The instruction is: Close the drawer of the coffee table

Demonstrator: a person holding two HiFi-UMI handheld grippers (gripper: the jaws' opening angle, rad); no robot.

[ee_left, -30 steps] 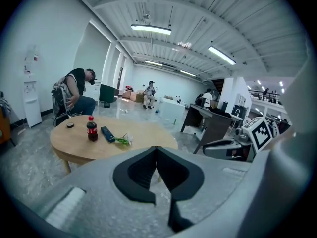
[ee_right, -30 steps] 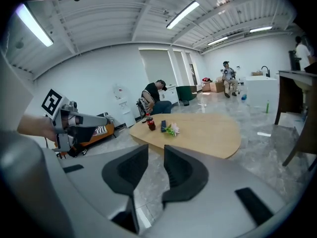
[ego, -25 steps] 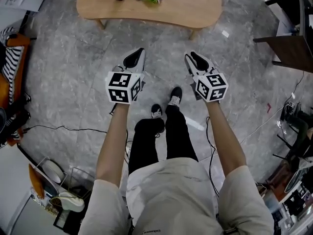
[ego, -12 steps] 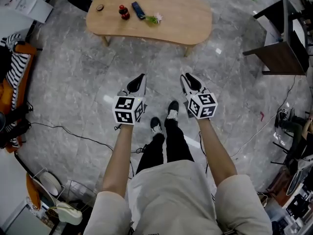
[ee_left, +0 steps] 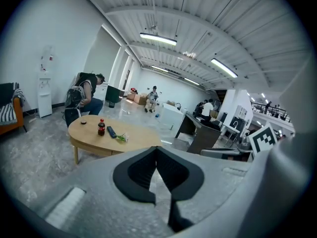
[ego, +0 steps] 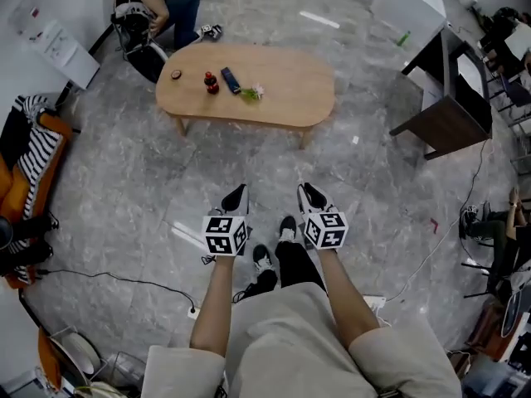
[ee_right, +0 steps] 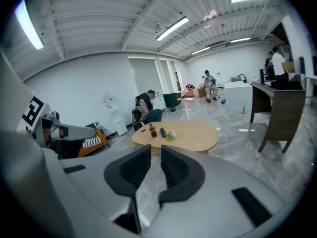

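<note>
The desk (ego: 290, 89) stands well apart from the person, its long axis running left to right across the head view, one long side facing them. No drawer shows jutting out, so the closing looks done, or the drawer is on a hidden side. The left claw (ego: 241, 189) is pinched together and empty. The right claw (ego: 305, 187) has just been narrowing, a slim gap left, nothing between. Any further push would call for walking up first.

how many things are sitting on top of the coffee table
4, all toward the left end of the table in the head view: a small round disc, a bottle, a dark remote, a flower sprig. None looks hidden.
</note>
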